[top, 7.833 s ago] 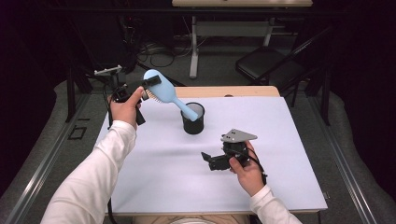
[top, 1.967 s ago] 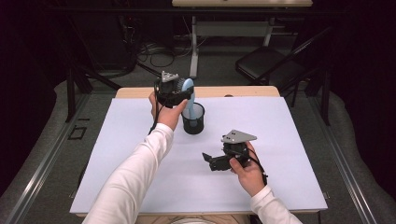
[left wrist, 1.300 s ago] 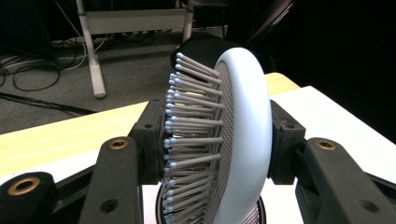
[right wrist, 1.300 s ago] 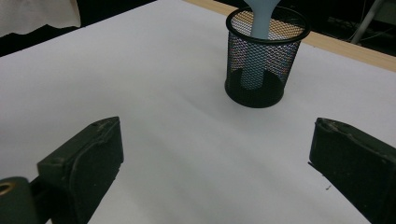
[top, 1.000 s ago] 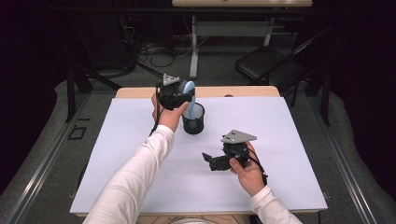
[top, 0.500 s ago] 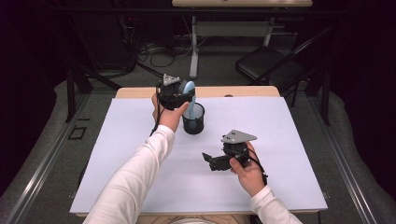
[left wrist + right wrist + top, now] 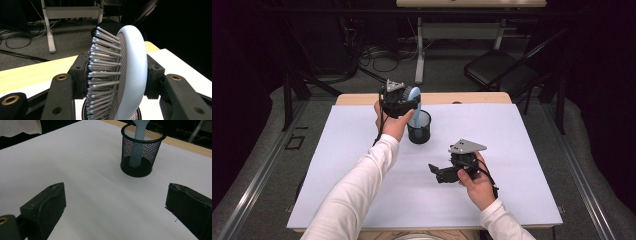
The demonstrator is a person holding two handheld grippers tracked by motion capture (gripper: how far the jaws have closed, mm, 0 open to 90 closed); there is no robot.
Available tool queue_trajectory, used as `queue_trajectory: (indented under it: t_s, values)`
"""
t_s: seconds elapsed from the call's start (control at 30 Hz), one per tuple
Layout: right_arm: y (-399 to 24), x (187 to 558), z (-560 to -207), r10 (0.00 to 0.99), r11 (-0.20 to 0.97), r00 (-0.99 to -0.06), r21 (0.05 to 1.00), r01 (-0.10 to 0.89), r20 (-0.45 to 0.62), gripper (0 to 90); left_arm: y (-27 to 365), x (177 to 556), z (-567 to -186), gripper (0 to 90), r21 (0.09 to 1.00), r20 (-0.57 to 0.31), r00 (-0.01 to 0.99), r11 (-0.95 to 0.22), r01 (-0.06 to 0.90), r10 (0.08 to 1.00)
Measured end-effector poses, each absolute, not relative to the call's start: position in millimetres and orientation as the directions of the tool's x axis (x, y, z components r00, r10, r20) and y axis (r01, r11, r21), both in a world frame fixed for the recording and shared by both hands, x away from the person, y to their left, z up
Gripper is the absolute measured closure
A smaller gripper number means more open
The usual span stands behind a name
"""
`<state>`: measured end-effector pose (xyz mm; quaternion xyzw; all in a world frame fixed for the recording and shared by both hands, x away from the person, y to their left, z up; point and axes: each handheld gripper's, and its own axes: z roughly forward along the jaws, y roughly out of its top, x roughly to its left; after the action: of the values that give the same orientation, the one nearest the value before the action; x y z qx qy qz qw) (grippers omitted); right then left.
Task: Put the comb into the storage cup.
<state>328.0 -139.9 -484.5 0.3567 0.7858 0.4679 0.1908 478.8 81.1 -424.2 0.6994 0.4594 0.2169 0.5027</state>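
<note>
1. The counter (image 7: 362, 150), under its white sheet, carries one black mesh cup (image 7: 419, 127), standing upright toward the far edge, a little left of centre.
2. There is one light blue hairbrush (image 7: 414, 96). About eight seconds ago it leaned out to the left with only its handle tip in the cup; now it stands nearly upright, handle down inside the mesh, where the right claw view shows it reaching the bottom (image 7: 136, 157).
3. My reading: the brush is as good as stowed, and what remains is to let go and draw the hand away.
4. The left claw (image 7: 404, 101) is clamped on the brush head above the cup; in its own view one jaw presses the bristles and the other the smooth back (image 7: 135, 70).
5. The right claw (image 7: 438, 172) rests low on the counter, near and right of the cup, jaws spread wide with nothing between them.
6. Count: two claws, one brush, one cup.
</note>
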Motion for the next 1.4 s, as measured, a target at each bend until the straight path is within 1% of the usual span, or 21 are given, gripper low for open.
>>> queue_trajectory:
  t_s: [0.33,0.43,0.63,1.03,1.27,1.4]
  values:
    - [-139.7,328.1,-484.6,0.739,0.310,-0.673,0.871,0.382,0.033,2.5,82.5,478.6,-424.3,46.5,0.900,-0.172,0.474,-0.058,0.433,0.863]
    - [-139.8,328.1,-484.6,0.739,0.310,-0.673,0.870,0.383,0.033,2.5,82.0,479.0,-425.2,43.3,0.897,-0.181,0.476,-0.054,0.439,0.861]
    - [-140.1,328.4,-484.8,0.740,0.310,-0.672,0.871,0.382,0.031,2.5,79.7,478.8,-426.4,37.2,0.899,-0.169,0.478,-0.064,0.433,0.862]
    - [-139.8,328.3,-485.1,0.740,0.311,-0.672,0.869,0.384,0.031,2.5,79.4,480.8,-429.9,21.8,0.891,-0.165,0.474,-0.076,0.448,0.865]
    - [-139.3,328.3,-485.5,0.739,0.315,-0.673,0.868,0.383,0.029,2.5,78.7,481.5,-431.9,15.1,0.884,-0.161,0.480,-0.090,0.459,0.862]
    - [-139.3,328.3,-485.5,0.739,0.314,-0.673,0.869,0.383,0.030,2.5,78.2,481.1,-431.8,14.7,0.881,-0.164,0.491,-0.096,0.463,0.856]
